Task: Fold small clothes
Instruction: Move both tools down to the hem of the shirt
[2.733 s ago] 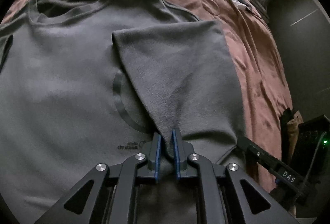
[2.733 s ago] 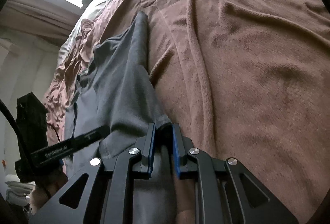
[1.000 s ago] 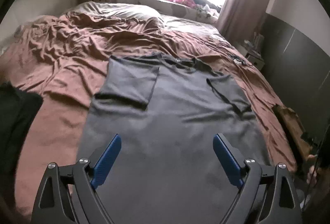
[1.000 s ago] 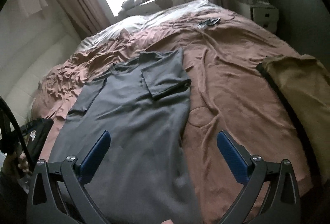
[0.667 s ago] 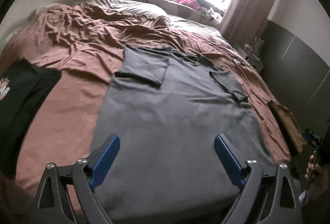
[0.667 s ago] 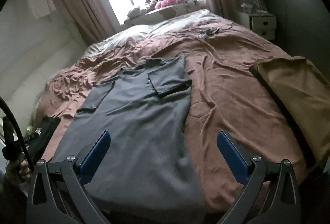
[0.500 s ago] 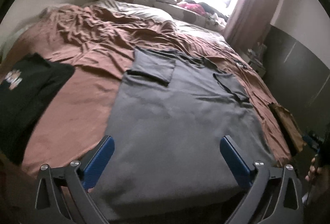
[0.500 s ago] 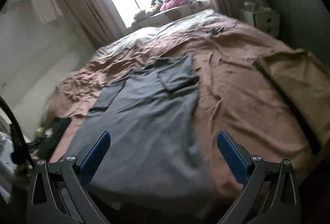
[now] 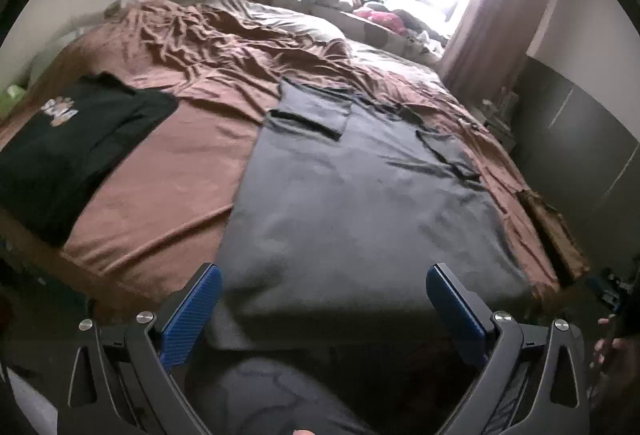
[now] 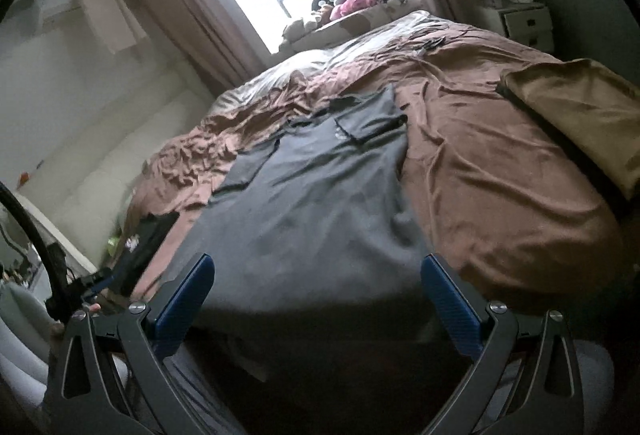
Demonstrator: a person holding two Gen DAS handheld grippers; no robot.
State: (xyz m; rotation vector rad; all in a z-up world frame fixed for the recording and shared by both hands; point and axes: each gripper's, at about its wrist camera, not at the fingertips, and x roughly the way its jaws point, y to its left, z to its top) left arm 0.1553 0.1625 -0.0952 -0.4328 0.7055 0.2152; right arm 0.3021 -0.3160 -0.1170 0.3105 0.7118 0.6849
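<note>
A dark grey T-shirt [image 9: 352, 203] lies flat on the brown bedspread, both sleeves folded inward, collar toward the window and hem hanging over the near bed edge. It also shows in the right wrist view [image 10: 316, 203]. My left gripper [image 9: 325, 309] is open and empty, held back just off the hem. My right gripper [image 10: 316, 299] is open and empty too, above the near bed edge at the hem.
A folded black shirt [image 9: 68, 151] lies at the left on the bedspread [image 9: 160, 187]. A folded tan garment [image 10: 580, 115] lies at the right near the bed edge. Stuffed toys line the window sill [image 10: 360, 1]. A white nightstand [image 10: 524, 21] stands far right.
Both grippers let go of the sleeves, opened wide and drew back from the shirt to the foot of the bed. The shirt now lies flat with both sleeves folded in.
</note>
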